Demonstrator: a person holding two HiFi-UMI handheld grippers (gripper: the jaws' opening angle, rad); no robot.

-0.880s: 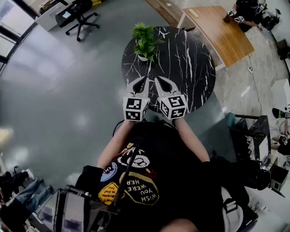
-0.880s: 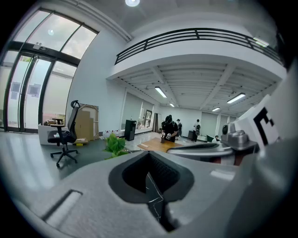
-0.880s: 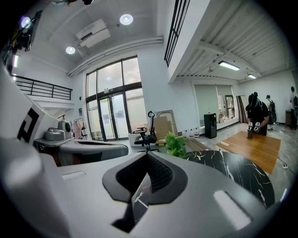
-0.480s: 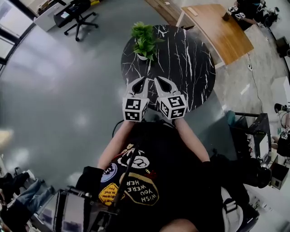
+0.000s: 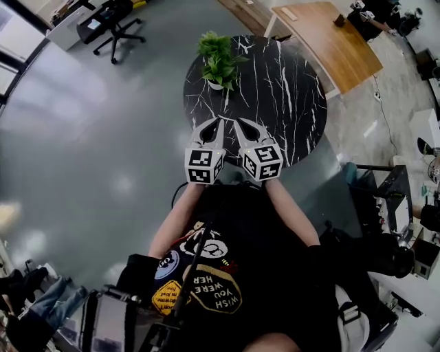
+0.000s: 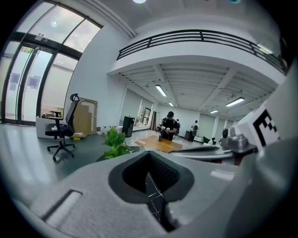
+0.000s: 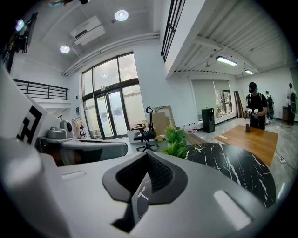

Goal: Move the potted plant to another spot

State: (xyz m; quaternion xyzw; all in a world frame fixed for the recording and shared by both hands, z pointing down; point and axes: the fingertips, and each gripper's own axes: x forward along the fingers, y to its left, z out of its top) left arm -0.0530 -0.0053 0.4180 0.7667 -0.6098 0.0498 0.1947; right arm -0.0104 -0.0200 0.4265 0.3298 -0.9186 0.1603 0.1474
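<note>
A leafy green potted plant (image 5: 218, 60) in a small pale pot stands near the far left edge of the round black marble table (image 5: 282, 103). In the head view both grippers hover side by side over the table's near edge, well short of the plant. My left gripper (image 5: 220, 122) is shut with nothing in it, and so is my right gripper (image 5: 239, 122). In the left gripper view the plant (image 6: 115, 143) lies ahead to the left of the closed jaw tips (image 6: 150, 153). The right gripper view has the plant (image 7: 176, 142) ahead, slightly right of its closed tips (image 7: 148, 154).
A wooden table (image 5: 330, 45) stands beyond the marble one to the right, with a person (image 5: 368, 15) at its far end. A black office chair (image 5: 113, 24) sits on the grey floor at the far left. A black rack (image 5: 385, 199) is at my right.
</note>
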